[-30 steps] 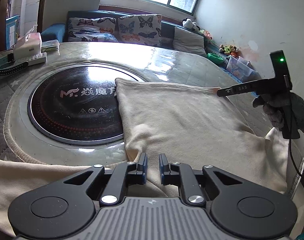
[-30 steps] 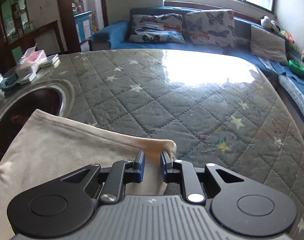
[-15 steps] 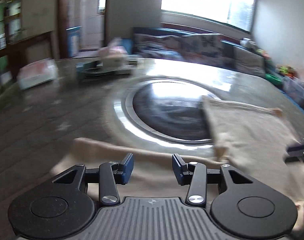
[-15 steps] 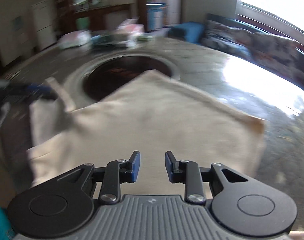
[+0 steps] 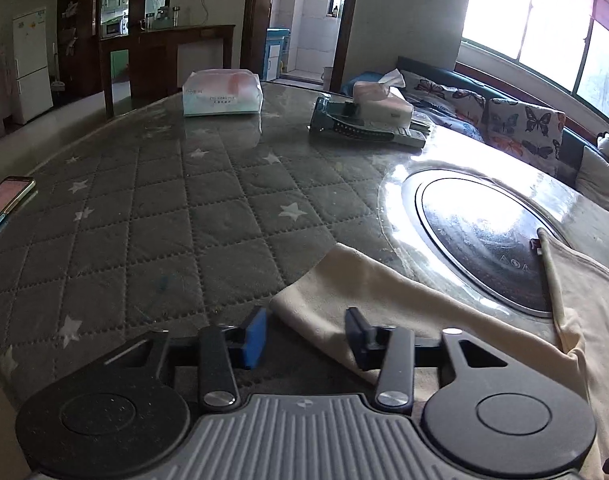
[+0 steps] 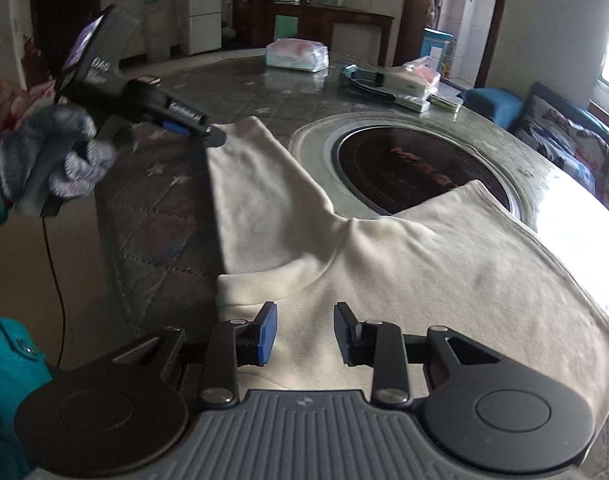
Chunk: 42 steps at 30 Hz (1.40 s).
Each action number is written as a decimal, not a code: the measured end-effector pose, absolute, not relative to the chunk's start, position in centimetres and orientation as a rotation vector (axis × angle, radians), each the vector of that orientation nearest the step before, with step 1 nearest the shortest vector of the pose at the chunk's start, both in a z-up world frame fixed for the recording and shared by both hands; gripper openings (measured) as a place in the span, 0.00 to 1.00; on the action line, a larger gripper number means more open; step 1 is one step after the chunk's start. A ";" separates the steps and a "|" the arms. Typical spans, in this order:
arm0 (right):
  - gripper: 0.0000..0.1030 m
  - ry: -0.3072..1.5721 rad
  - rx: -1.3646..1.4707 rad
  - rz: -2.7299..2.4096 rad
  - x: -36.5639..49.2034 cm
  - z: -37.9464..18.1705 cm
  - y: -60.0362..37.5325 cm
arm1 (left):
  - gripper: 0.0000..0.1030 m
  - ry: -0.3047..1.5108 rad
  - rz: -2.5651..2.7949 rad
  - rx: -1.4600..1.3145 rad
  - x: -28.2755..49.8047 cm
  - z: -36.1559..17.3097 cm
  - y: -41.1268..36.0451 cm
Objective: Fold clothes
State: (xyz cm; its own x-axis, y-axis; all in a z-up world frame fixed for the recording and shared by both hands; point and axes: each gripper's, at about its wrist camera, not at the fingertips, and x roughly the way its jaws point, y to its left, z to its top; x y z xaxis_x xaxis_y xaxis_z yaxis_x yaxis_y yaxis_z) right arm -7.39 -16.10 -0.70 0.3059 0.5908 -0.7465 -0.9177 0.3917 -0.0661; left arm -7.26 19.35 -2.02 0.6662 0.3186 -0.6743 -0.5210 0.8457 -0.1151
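Observation:
A cream garment (image 6: 444, 276) lies flat on the quilted grey table cover, its body partly over the round black cooktop. One sleeve (image 6: 260, 196) stretches away to the left. My left gripper (image 5: 304, 334) is open, its jaws on either side of the sleeve end (image 5: 344, 280). In the right wrist view it (image 6: 212, 136) hovers at the sleeve's far tip. My right gripper (image 6: 304, 334) is open and empty, just above the garment's body near the armpit.
The round black cooktop (image 5: 480, 236) is set into the table. Two tissue packs (image 5: 222, 94) (image 5: 380, 100) and a dark tray (image 5: 360, 128) sit at the far side. A phone (image 5: 4, 204) lies at the left edge. A sofa with butterfly cushions (image 5: 524, 128) stands beyond.
Both grippers let go of the garment's edges and opened. The left one swung left to the sleeve end; the right one swung around over the garment's body.

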 end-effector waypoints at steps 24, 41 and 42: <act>0.30 0.693 -0.545 1.086 -8.8 -1.3 -15.1 | 0.05 0.656 0.487 -0.351 -5.5 -1.8 21.2; 0.30 0.797 -0.419 0.859 -7.9 0.4 -24.3 | 0.12 0.640 0.483 -0.272 -5.1 -0.3 19.7; 0.30 0.812 -0.423 0.859 -8.1 0.1 -24.6 | 0.13 0.635 0.478 -0.264 -5.3 0.0 19.4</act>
